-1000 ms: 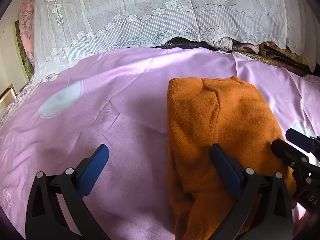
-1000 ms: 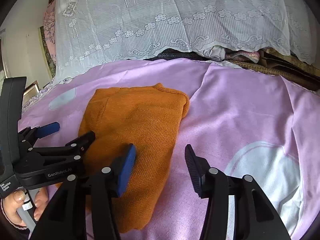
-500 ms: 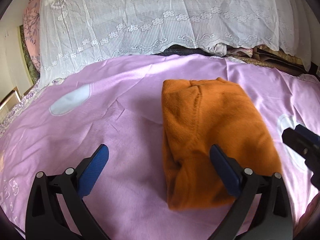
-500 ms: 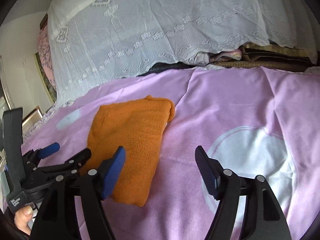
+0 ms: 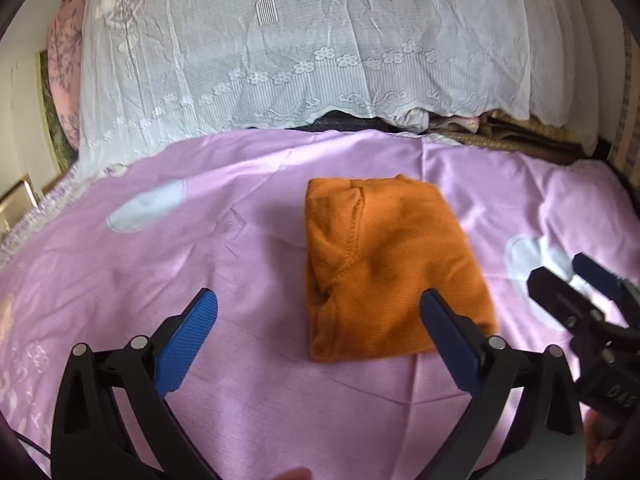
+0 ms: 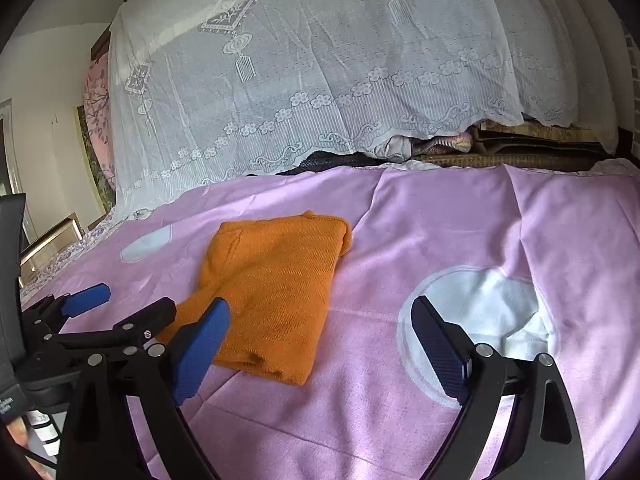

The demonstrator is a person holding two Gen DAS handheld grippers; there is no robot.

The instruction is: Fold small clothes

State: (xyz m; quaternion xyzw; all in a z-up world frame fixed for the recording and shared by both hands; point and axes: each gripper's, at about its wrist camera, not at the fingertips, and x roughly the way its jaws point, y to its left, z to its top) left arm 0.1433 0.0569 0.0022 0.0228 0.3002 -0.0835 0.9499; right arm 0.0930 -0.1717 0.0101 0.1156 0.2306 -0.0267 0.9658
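A folded orange knit garment (image 5: 384,264) lies flat on the pink bedsheet (image 5: 200,272); it also shows in the right wrist view (image 6: 276,280). My left gripper (image 5: 320,340) is open and empty, held above the sheet just short of the garment's near edge. My right gripper (image 6: 320,344) is open and empty, held to the right of the garment. It also shows at the right edge of the left wrist view (image 5: 576,284). The left gripper also shows at the left of the right wrist view (image 6: 120,308).
A white lace cover (image 5: 320,60) drapes over a tall pile at the back of the bed, with folded fabrics (image 6: 500,148) under its right end. The sheet has white heart prints (image 6: 480,312). A wall and door frame (image 6: 36,168) stand at the left.
Both grippers have pulled back and up from the orange garment. It now lies free on the sheet as a compact fold, farther from both cameras.
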